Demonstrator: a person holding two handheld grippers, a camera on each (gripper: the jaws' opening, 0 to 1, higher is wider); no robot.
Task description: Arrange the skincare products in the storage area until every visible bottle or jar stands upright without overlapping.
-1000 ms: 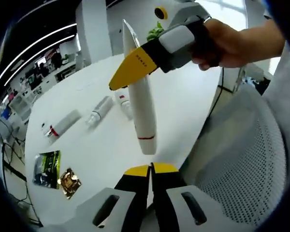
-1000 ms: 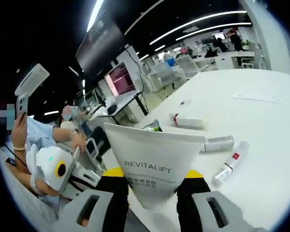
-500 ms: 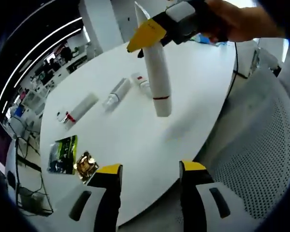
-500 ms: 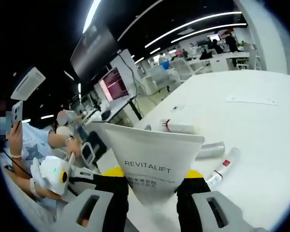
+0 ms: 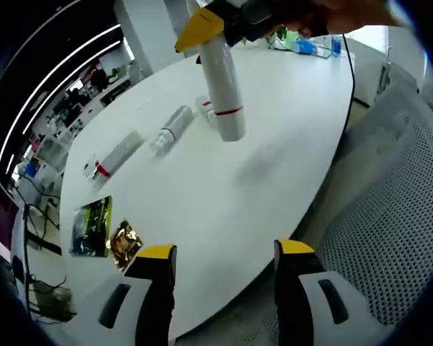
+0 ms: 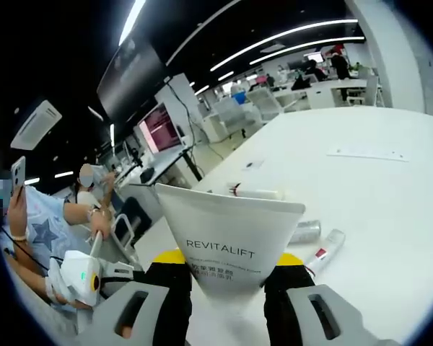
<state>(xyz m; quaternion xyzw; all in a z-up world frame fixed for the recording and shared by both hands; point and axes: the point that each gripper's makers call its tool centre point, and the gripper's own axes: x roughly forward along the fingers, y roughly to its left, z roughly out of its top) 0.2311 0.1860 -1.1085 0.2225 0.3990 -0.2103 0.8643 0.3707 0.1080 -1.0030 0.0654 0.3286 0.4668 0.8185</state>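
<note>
1. The white Revitalift tube (image 5: 221, 86) hangs cap-down above the white table (image 5: 274, 130), its flat crimped end pinched between the yellow-tipped jaws of the right gripper (image 5: 202, 25); in the right gripper view the same tube (image 6: 227, 234) fans out between those jaws, the printed name readable
2. The left gripper (image 5: 224, 252) has its jaws spread wide with nothing between them, low at the near table edge
3. The step in hand looks like carrying the tube to a free spot so it can be stood on its cap
4. The next move, as I judge it, calls for lowering the tube straight until the cap sits flat on bare table, clear of the lying items, then letting go gently; the freed left gripper could steady it
5. Count of skincare items: one held tube, plus three lying flat on the table beyond it: a small bottle with a red mark (image 5: 206, 109), a silvery bottle (image 5: 170, 128) and a white tube with a red band (image 5: 115, 154), so four in all, none yet upright
6. Two sachets lie near the table's far edge: one green (image 5: 90, 231), one gold (image 5: 125, 241)
7. A mesh chair (image 5: 390, 216) stands beside the table
</note>
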